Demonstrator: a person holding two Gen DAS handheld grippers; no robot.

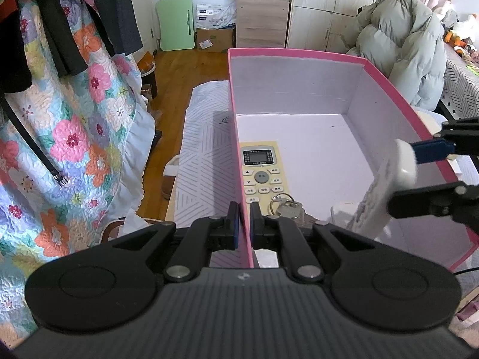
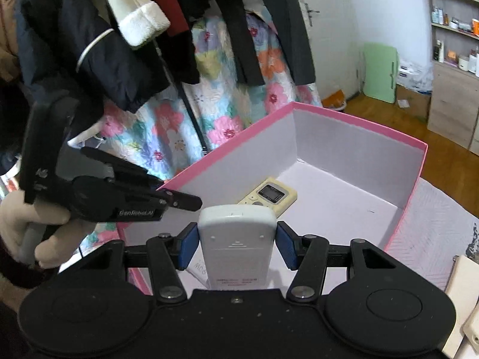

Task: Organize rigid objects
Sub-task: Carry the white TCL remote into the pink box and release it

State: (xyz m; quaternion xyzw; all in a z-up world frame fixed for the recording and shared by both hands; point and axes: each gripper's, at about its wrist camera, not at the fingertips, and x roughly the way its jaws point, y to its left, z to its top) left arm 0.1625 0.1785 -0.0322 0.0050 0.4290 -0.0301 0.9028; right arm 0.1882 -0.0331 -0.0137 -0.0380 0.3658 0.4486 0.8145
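A pink box with a white inside stands on a striped mat. In it lie a cream remote and a set of keys. My left gripper is shut on the box's left wall. My right gripper is shut on a white remote, back side up, held over the box's near corner. The white remote also shows tilted in the left wrist view, above the box's right side. The cream remote shows in the right wrist view; the left gripper sits on the box's corner there.
A floral quilt and dark clothes hang to the left. A grey puffer jacket lies behind the box. Wooden cabinets, a green board and cardboard boxes stand at the back wall.
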